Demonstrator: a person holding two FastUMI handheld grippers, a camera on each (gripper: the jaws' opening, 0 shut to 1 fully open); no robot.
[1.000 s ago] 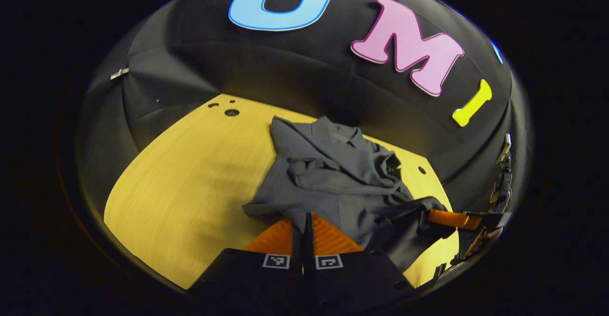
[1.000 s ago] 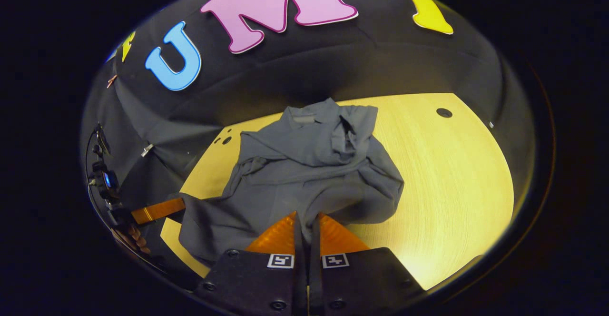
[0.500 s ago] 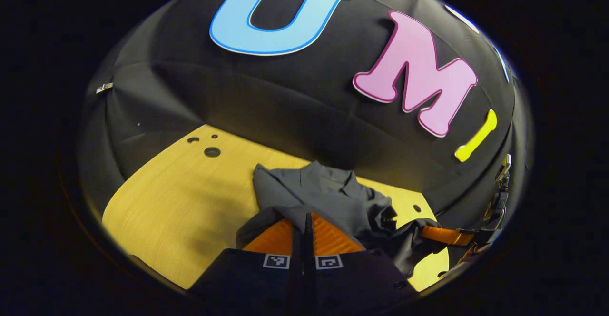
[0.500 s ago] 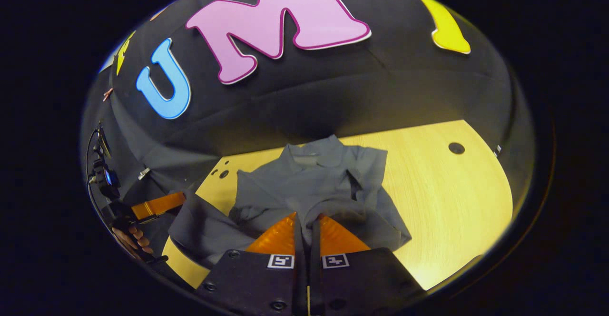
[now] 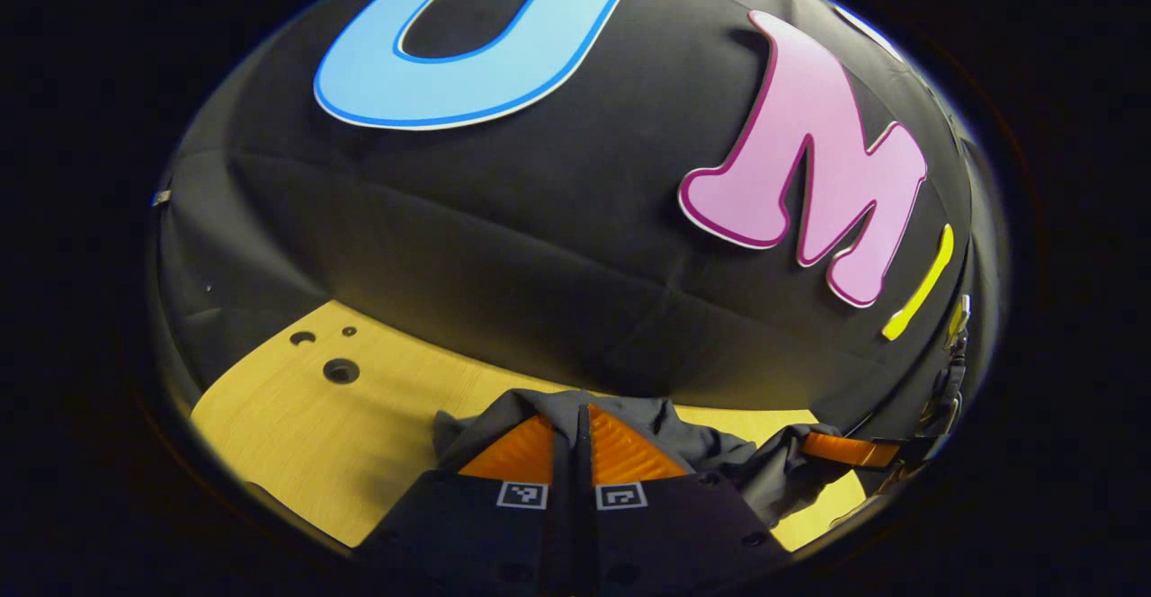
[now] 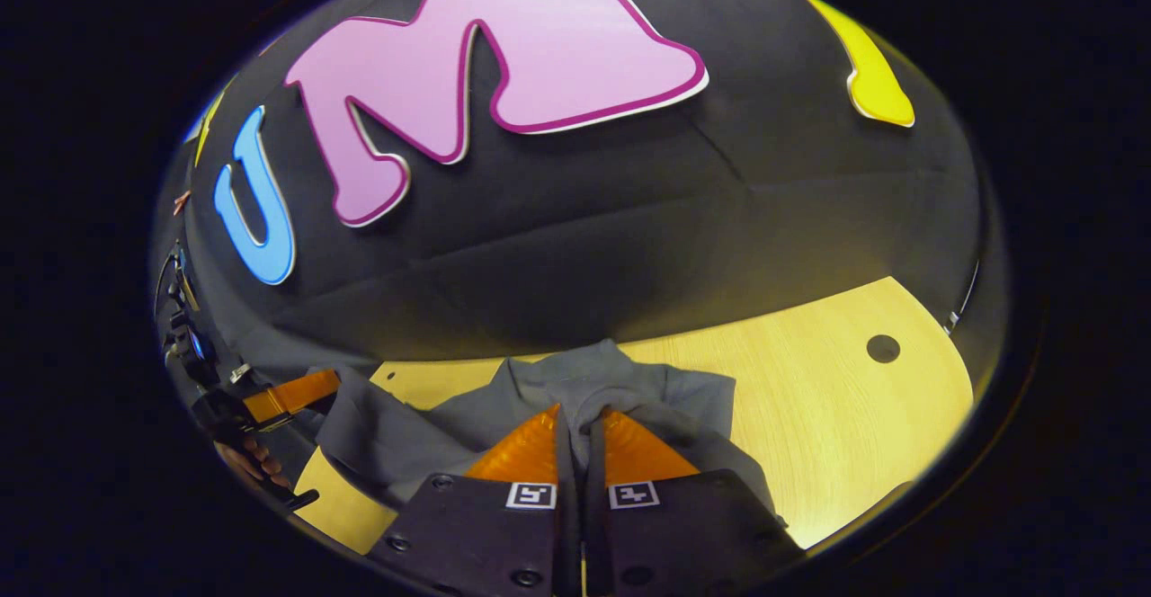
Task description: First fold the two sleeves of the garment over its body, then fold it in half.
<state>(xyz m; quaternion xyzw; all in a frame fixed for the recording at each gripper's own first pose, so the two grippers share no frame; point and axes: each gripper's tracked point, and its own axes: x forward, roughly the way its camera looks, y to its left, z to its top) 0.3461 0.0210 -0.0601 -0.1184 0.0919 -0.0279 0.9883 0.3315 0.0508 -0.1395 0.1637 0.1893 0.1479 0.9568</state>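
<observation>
1. While both grippers carry the hem edge of the grey shirt (image 6: 575,390) toward the collar, the fold in half seems to be near its end, in my judgement.
2. The left gripper (image 5: 575,417) has its fingers pressed together, and grey cloth drapes over their tips, so it pinches the shirt.
3. The right gripper (image 6: 575,417) also has its fingers closed together, with a fold of the same cloth caught between the tips.
4. The shirt lies on the wooden surface (image 6: 836,399), close to the black cloth wall. Its collar end is just ahead of the right gripper's tips, and its long axis seems to run from the grippers toward the wall.
5. In the left gripper view, the shirt (image 5: 719,449) stretches sideways to the other gripper (image 5: 850,450), so the two grippers hold the same edge, apart from each other.
6. The coming move probably needs both grippers to lower this edge together onto the collar end, so that it lands straight.
</observation>
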